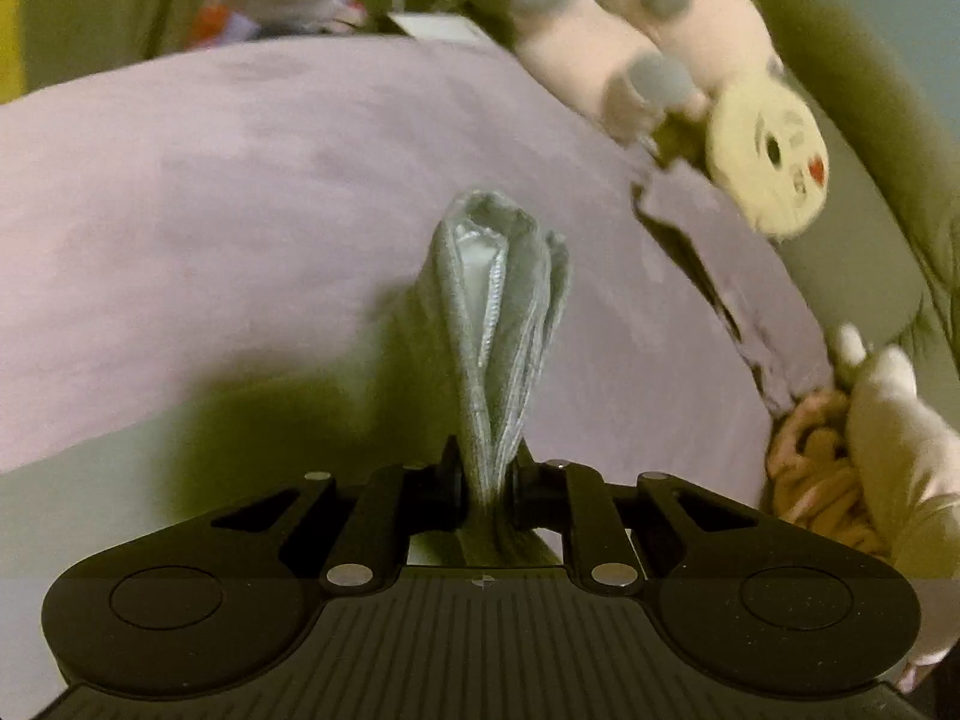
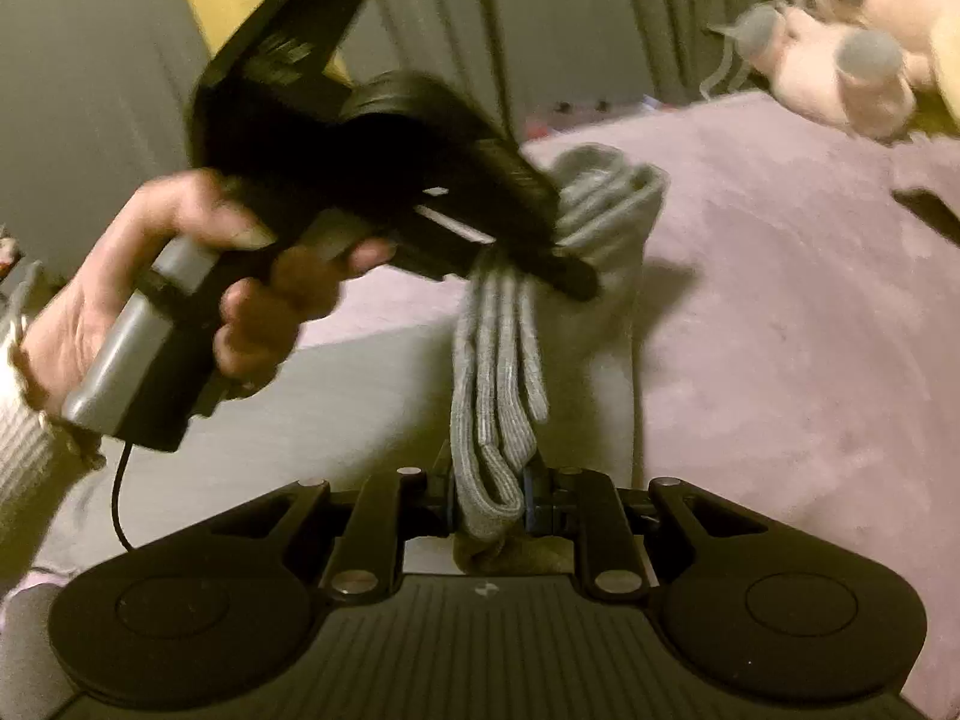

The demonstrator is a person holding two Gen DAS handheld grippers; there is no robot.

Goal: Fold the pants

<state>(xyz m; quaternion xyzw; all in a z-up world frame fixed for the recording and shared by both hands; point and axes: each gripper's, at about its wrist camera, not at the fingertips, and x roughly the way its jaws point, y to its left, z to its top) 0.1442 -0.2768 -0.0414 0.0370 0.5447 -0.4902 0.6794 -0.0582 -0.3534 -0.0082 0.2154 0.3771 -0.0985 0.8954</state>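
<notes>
Bed with pale lilac plush cover [image 1: 210, 210] carries everything. Two pink-and-cream plush toys [image 1: 660, 60] lie along its far right edge, off the working area. One pair of grey ribbed knit pants [image 2: 510, 360], already stacked in several layers, hangs lifted above the middle of the bed. Left gripper [image 1: 487, 483] nearly closed, pinching one bunched end; right gripper [image 2: 489, 507] likewise clamped on the other, probably to keep the layers together.

Black gripper [image 2: 489, 498], ribbed housing, silver screws; white ribbed sleeve [image 2: 21, 450].
</notes>
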